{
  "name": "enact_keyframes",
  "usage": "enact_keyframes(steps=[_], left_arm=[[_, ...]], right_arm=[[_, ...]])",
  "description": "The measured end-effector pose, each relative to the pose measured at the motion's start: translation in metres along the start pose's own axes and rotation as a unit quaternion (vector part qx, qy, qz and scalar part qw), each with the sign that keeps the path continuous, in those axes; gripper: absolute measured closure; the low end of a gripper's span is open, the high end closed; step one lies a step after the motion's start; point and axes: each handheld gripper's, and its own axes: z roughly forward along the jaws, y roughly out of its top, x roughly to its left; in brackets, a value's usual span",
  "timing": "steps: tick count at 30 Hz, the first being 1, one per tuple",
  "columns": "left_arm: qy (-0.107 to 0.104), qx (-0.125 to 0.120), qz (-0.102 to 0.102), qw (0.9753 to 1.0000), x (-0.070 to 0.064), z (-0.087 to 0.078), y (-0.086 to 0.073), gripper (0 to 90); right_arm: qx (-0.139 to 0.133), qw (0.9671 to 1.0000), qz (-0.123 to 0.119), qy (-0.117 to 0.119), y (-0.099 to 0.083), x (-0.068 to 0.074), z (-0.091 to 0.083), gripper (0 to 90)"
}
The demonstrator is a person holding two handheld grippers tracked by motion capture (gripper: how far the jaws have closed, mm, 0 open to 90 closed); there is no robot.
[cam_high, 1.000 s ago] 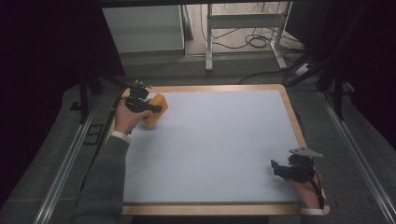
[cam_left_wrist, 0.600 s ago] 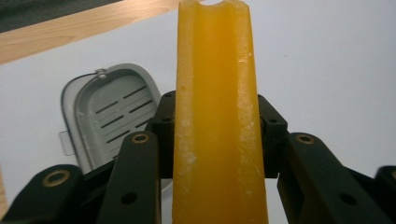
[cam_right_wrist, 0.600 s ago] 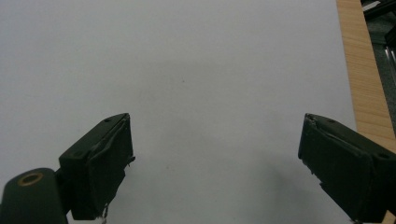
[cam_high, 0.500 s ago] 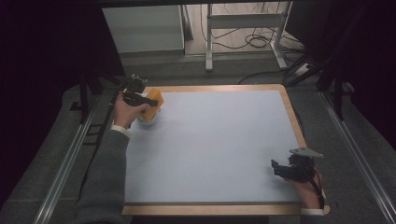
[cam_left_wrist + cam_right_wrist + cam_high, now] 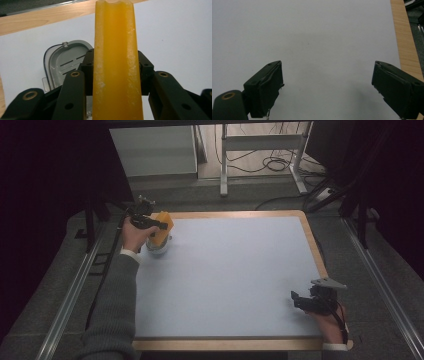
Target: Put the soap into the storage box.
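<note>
Orange block (image 5: 116,62) sat clamped in left gripper (image 5: 150,223), long axis along the jaws, directly above grey container (image 5: 63,61); right gripper (image 5: 327,87) gaped, well apart.

The left gripper (image 5: 115,75) is squeezed tight on a tall orange block (image 5: 115,62), w/ one black jaw pressed on each side of it. Behind the jaws, a gray container (image 5: 63,65) w/ slots & a thin wire handle sits on the white table (image 5: 175,32). The table's wooden edge (image 5: 37,21) runs along the top left of the view.
</note>
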Motion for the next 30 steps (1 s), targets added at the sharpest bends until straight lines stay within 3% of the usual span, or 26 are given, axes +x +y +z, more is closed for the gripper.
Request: enact_keyframes(steps=[4, 16, 20, 30], left_arm=[[0.013, 0.001, -0.005, 0.9999, 0.004, 0.004, 0.0, 61.2], [0.023, -0.006, -0.029, 0.9993, 0.016, 0.01, 0.001, 61.2], [0.021, -0.015, -0.045, 0.9987, 0.023, 0.013, -0.003, 61.2], [0.032, -0.011, -0.059, 0.9977, 0.032, 0.019, -0.01, 61.2]], right_arm=[[-0.001, 1.0, 0.001, 0.0, 0.0, 0.0, 0.0, 10.1], [-0.001, 1.0, 0.002, -0.002, 0.0, -0.001, 0.0, 10.1], [-0.001, 1.0, 0.001, -0.001, 0.0, -0.001, 0.0, 10.1], [0.002, 1.0, -0.001, -0.002, 0.0, -0.001, 0.001, 10.1]])
